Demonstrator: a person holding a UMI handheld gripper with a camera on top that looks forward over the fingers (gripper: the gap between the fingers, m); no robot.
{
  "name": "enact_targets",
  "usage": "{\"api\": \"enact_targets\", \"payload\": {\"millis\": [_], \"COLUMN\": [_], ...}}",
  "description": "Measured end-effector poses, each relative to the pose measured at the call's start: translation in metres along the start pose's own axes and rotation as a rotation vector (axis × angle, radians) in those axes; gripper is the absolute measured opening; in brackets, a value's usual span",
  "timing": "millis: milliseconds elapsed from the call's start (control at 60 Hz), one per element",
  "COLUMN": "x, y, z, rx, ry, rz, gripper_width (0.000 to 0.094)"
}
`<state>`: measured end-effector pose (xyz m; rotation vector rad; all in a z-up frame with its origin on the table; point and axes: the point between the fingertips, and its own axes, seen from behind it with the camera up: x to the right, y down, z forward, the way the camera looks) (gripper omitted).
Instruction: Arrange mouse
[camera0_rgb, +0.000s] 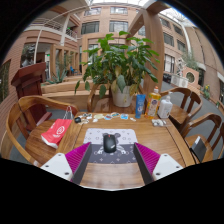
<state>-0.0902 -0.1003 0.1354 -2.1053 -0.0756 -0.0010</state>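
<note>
While apart, hand-held gripper fingers flanking rounded black mouse on patterned mousepad, wooden table.

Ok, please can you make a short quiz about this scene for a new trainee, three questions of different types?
1. True or false: the gripper is shut on the mouse.
2. Multiple choice: where does the mouse lie? A) on the patterned mat, between the fingers; B) on the red packet; C) beside the potted plant.
3. Fill in the missing word: the bottles stand on the wooden table ______ the mouse, seen from the gripper.

Key
1. False: the fingers are open, with a gap at each side of the mouse.
2. A
3. beyond
</note>
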Motion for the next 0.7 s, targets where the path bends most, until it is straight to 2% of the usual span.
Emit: {"api": "enact_targets", "payload": {"millis": [383,700], "x": [0.005,0.009], "y": [0.014,0.015], "z": [-0.125,-0.16], "rx": [0.043,0.068], "ry": [0.024,0.028], "rz": [-0.021,-0.035], "gripper_width": [0.0851,0.0854]}}
